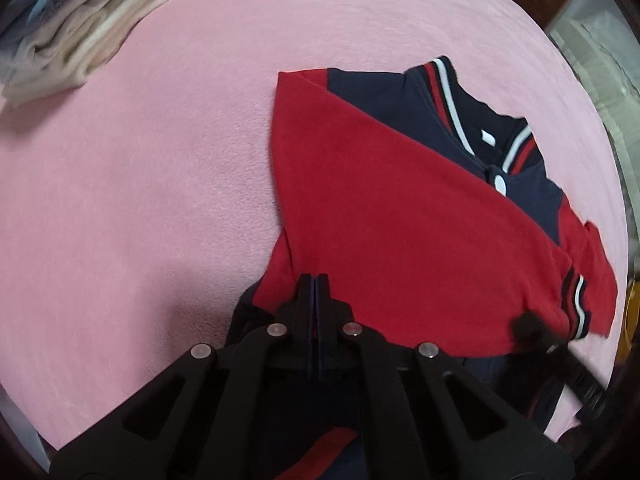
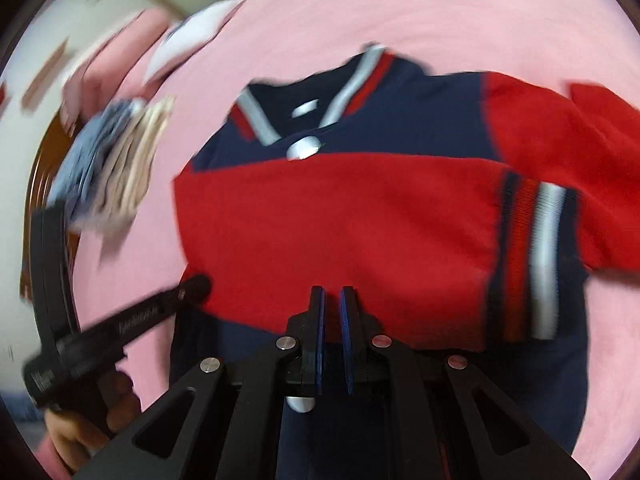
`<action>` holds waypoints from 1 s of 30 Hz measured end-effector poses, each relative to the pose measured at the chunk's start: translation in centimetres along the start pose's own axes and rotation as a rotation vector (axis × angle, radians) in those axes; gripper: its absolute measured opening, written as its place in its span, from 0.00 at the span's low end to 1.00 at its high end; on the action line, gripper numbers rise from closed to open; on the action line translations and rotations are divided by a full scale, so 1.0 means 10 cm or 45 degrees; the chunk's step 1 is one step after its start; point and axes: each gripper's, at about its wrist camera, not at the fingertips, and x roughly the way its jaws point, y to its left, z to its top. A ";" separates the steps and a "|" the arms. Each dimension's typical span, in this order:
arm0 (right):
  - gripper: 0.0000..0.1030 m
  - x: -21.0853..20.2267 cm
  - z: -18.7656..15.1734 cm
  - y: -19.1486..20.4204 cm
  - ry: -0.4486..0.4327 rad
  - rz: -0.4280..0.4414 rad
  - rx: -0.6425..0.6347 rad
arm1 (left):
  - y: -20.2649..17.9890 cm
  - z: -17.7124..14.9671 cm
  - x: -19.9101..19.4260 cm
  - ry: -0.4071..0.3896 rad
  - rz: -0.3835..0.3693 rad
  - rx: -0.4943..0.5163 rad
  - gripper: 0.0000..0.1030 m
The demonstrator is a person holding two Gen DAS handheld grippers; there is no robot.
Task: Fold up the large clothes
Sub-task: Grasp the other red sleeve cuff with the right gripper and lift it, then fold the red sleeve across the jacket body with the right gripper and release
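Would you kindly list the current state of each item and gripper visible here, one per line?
Jacket: lying on the pink blanket, partly folded, one red sleeve laid across the front, collar button done up.
Stack of clothes: folded, piled at the blanket's far corner.
Left gripper: jaws shut, over the jacket's lower edge; whether it pinches cloth is unclear.
Right gripper: jaws slightly apart, nothing seen between them.
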 end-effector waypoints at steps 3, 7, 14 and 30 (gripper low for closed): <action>0.07 -0.11 -0.05 -0.27 -0.059 0.004 0.144 | 0.04 0.00 -0.01 0.005 -0.034 0.051 0.01; 0.07 -0.25 -0.11 -0.31 -0.122 -0.037 0.181 | 0.10 0.03 -0.07 0.035 -0.083 0.064 0.01; 0.10 -0.62 -0.35 -0.36 -0.221 -0.235 0.357 | 0.01 -0.04 -0.35 0.091 -0.088 0.093 0.01; 0.42 -1.06 -0.48 -1.54 -0.355 -0.193 0.841 | -1.02 -0.55 -0.59 0.216 -0.092 0.129 0.02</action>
